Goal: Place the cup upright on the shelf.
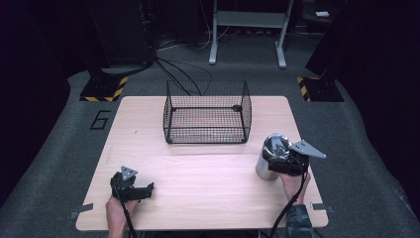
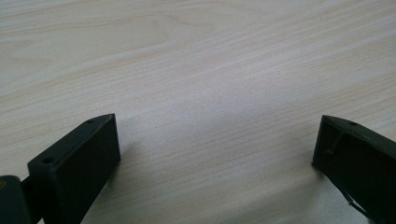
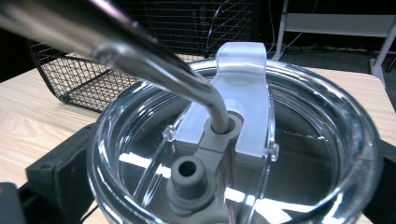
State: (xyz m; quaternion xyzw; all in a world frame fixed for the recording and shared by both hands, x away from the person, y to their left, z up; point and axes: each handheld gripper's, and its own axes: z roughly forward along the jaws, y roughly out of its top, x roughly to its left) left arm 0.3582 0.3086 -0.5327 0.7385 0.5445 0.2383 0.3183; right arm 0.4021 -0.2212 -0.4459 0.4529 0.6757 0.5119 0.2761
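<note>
Your right gripper (image 1: 283, 161) is at the right side of the wooden table (image 1: 198, 173), and its two black jaws sit on either side of the shiny metal cup (image 1: 271, 157), pressed up against it, so you are holding the cup; the cup stands up straight on the table, near the right edge and a bit in front of the wire basket (image 1: 207, 113); in the right gripper view you look down on the cup's clear lid (image 3: 299, 154), with a dark jaw showing at each side of it; a bent metal straw (image 3: 140, 56) goes down through a grey hole in the middle of the lid, and a small grey plug (image 3: 187, 173) sits just beside that hole; a clear flap (image 3: 250, 93) stands up on the lid behind the straw; the basket is black, its top is open, and it sits at the far middle of the table, well apart from both of your hands; your left gripper (image 1: 148, 190) rests low at the near left part of the table, far from the cup; in the left gripper view its jaws stand wide apart with bare wood between them, so it holds nothing.
</note>
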